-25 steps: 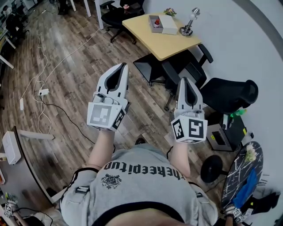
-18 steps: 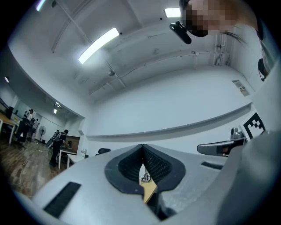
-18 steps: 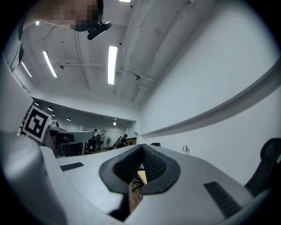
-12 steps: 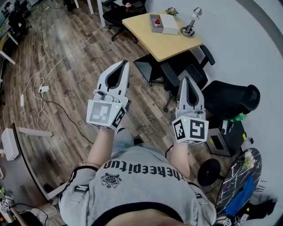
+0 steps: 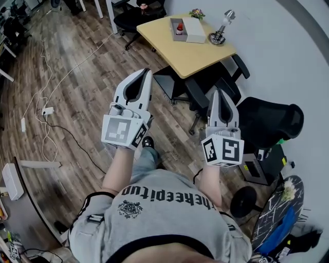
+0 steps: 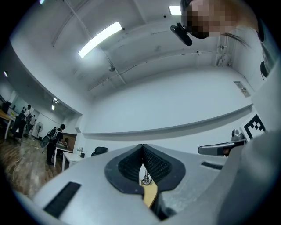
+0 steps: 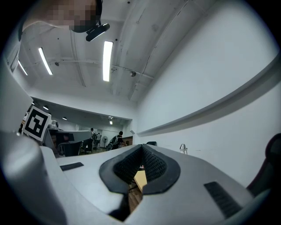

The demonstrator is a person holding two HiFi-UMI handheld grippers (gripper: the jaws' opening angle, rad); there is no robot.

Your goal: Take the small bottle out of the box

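Far ahead in the head view stands a yellow table (image 5: 191, 51). An open grey box (image 5: 173, 26) sits at its back, and in it stands a small bottle (image 5: 179, 25) with a red cap. Both grippers are held up in front of the person's chest, well short of the table and pointing toward it. My left gripper (image 5: 146, 73) is shut with nothing in it, and its pads meet in the left gripper view (image 6: 142, 148). My right gripper (image 5: 221, 93) is also shut and empty, its jaws closed in the right gripper view (image 7: 141, 147).
On the table also stand a white box (image 5: 195, 30), a desk lamp (image 5: 220, 31) and a small plant (image 5: 197, 13). Black office chairs (image 5: 205, 85) crowd the table's near side, another chair (image 5: 268, 120) is at right. Cables (image 5: 43, 110) trail over the wooden floor at left.
The person has stepped forward; a shoe now shows on the floor below the left gripper. Both grippers stay shut and keep their pose.
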